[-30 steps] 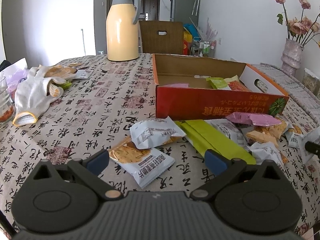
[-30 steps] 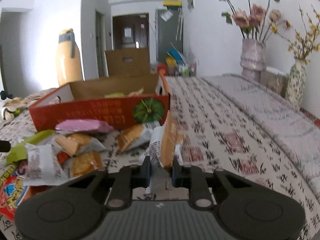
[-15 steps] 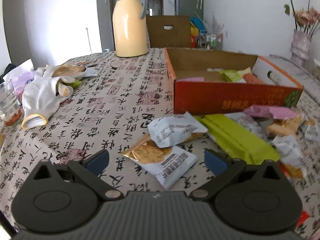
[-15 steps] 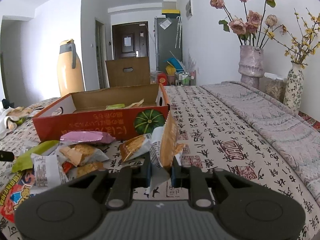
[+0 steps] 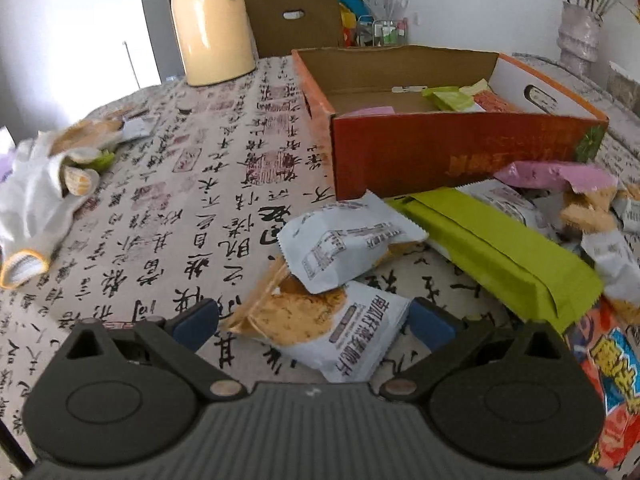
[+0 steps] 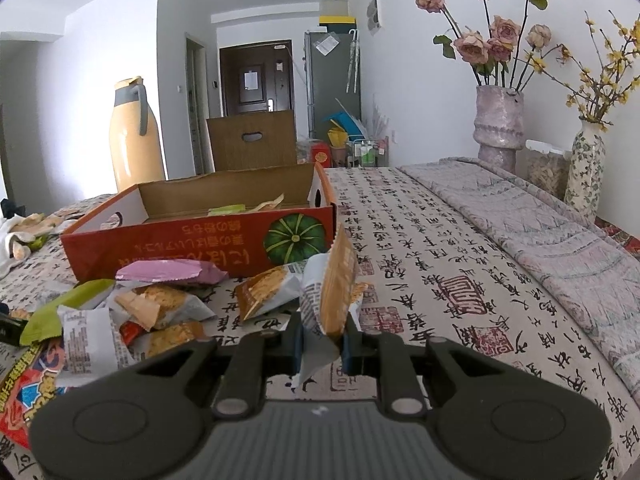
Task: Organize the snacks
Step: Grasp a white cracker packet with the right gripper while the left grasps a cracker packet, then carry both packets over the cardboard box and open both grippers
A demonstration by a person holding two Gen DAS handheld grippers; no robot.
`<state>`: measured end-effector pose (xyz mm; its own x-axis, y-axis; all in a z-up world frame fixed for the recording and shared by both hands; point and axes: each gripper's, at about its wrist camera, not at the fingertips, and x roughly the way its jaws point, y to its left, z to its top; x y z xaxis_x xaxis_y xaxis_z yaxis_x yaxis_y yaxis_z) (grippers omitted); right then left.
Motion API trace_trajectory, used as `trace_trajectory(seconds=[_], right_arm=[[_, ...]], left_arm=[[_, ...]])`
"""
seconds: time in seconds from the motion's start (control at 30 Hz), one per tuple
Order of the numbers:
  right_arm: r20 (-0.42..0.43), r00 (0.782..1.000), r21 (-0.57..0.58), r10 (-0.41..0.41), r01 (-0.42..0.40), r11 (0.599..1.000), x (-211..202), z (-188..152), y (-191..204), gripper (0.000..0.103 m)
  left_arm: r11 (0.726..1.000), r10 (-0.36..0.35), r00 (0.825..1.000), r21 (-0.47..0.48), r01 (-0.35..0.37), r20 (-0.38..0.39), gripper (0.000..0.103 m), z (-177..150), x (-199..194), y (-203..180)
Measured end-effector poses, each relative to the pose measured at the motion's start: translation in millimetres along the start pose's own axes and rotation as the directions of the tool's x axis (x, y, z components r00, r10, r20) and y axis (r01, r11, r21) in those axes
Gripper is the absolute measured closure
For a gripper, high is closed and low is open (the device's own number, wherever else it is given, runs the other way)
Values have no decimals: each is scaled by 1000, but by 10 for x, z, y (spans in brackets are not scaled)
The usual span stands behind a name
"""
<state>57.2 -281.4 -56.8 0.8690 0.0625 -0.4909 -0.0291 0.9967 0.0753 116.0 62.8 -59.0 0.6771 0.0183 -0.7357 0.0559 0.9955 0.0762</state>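
Snacks lie scattered over a tablecloth (image 5: pixel 208 184) printed with black calligraphy in the left wrist view. The left gripper (image 5: pixel 314 322) points down at them with its jaws spread wide, and a white cracker packet (image 5: pixel 320 326) sits on the cloth between the two blue pads, touched by neither. A second white packet (image 5: pixel 348 240) lies across the far end of the first. To the right of these, a long green packet (image 5: pixel 500 256) runs slantwise, and a pink packet (image 5: pixel 552 172) rests near the front wall of an open orange cardboard box (image 5: pixel 440 152). The box already holds a few green and orange wrappers at its far right end. At the lower right edge lies a bright red and blue bag (image 5: pixel 612 376). Further off stand a yellow thermos jug (image 5: pixel 212 24) at the back of the table and a white glove (image 5: pixel 32 200) at the left edge.

In the right wrist view, the right gripper (image 6: pixel 320 344) is clamped narrowly on a snack packet (image 6: pixel 330 292), which stands upright on its edge between the pads, above the cloth. The orange box (image 6: pixel 180 248) lies ahead and to the left, a pumpkin printed on its near wall. The pile of loose packets lies between it and the gripper, on the left. Two vases of flowers (image 6: pixel 500 120) stand at the far right.
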Motion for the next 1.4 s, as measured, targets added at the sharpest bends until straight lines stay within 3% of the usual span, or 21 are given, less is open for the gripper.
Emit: trace_trajectory(seconds=[0.1,0.47,0.8,1.07,1.4], right_arm=[[-2,1000,1,1,-1,1000,11,1,5,86],[-10,1000,2,5,-5,1000,33,-2,22,86],[-6,1000,0,12,-12,1000,14,3,27,86],[5,1000,-3,17,-17,1000,-48,4,36,86],[29,999,-12,27,-27,1000,-103,62,65,86]], left_arm=[[998,-37,999,-59,36,-8,0,12,62,105],[998,-23,1000,-59,23,11,1,-20,31,93],[998,-34,998,-47,37,55,35,-111,-134,11],[997,-37,996,-66,43,85,35,-171,-251,-5],[997,-41,980,-58,53,194,35,32,-516,-70]])
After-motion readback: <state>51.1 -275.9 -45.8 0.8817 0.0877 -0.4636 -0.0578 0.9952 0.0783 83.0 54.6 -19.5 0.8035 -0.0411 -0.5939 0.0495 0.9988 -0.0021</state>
